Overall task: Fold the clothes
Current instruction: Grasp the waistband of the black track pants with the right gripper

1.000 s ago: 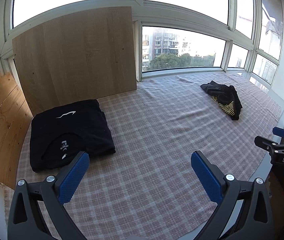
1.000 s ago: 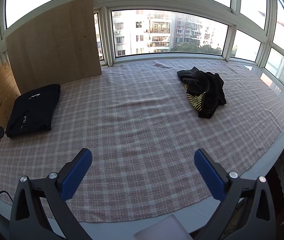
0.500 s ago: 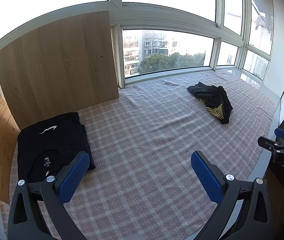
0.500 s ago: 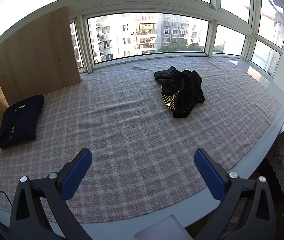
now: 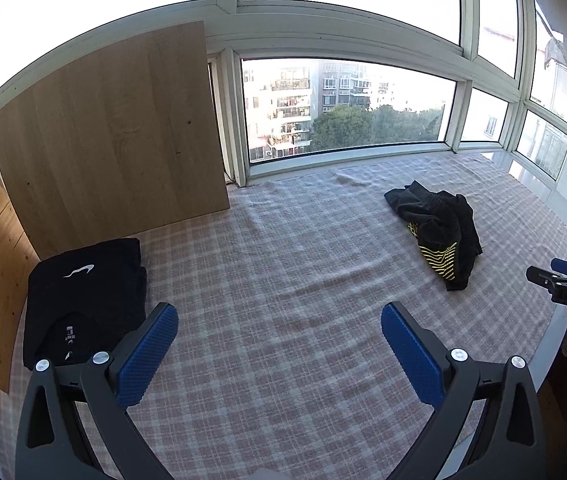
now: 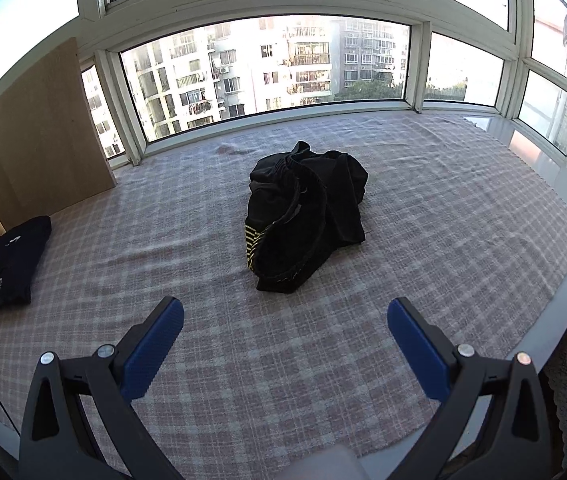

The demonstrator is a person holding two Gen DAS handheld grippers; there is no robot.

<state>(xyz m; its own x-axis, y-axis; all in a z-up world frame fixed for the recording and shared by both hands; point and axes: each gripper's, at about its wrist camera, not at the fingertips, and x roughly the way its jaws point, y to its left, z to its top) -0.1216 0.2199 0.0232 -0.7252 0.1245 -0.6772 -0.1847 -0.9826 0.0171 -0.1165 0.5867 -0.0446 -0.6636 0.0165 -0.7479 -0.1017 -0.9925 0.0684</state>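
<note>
My left gripper and my right gripper both hang with jaws spread wide, holding nothing, above the checked cloth. The crumpled black garment lies in a heap mid-cloth, its elastic waistband twisted up and yellow-striped fabric showing at one edge. The folded black shirt sits flat by the cloth's edge, at the foot of the wooden board, well apart from the heap.

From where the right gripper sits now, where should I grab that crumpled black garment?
Take the crumpled black garment by its near hem, the rolled edge beside the yellow-striped patch. Come in low and straight ahead with the open right hand-held gripper: that edge faces it and stands slightly raised off the checked cloth.
</note>
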